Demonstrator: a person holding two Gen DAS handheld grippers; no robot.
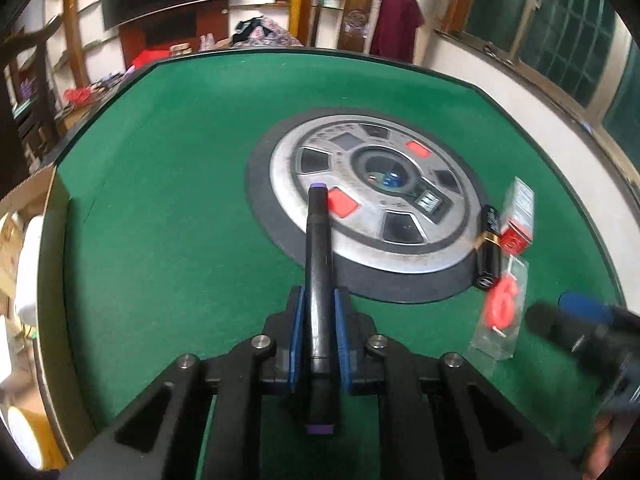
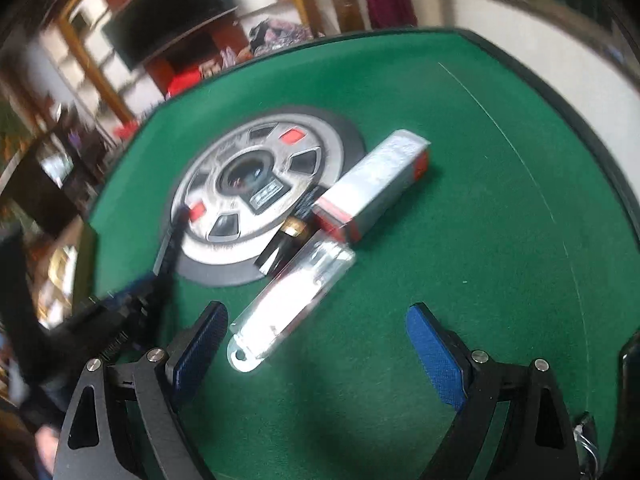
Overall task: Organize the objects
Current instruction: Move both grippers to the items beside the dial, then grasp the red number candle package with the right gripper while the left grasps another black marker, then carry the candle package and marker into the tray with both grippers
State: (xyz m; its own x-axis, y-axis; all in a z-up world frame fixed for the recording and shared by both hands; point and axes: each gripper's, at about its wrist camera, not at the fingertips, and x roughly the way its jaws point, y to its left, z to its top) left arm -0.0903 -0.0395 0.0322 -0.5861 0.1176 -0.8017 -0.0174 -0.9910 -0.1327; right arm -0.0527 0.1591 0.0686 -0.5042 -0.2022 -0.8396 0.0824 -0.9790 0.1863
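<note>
While the left gripper (image 1: 319, 320) is clenched on a black pen (image 1: 318, 264) above the green table (image 1: 160, 200), the right gripper (image 2: 316, 336) stands released over a clear packet (image 2: 288, 300). Past the packet lie a black tube (image 2: 280, 250) and a silver box (image 2: 376, 180), touching, toward the table's right edge beside the central dial (image 1: 372, 196).

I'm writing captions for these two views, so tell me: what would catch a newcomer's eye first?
First, the round silver panel with red buttons, set in the middle of the green felt table. Next, the black marker clamped in the left gripper, pointing at that panel. To the panel's right lies a cluster: a black lipstick tube, a red and silver box and a clear packet, near the open right gripper.
</note>
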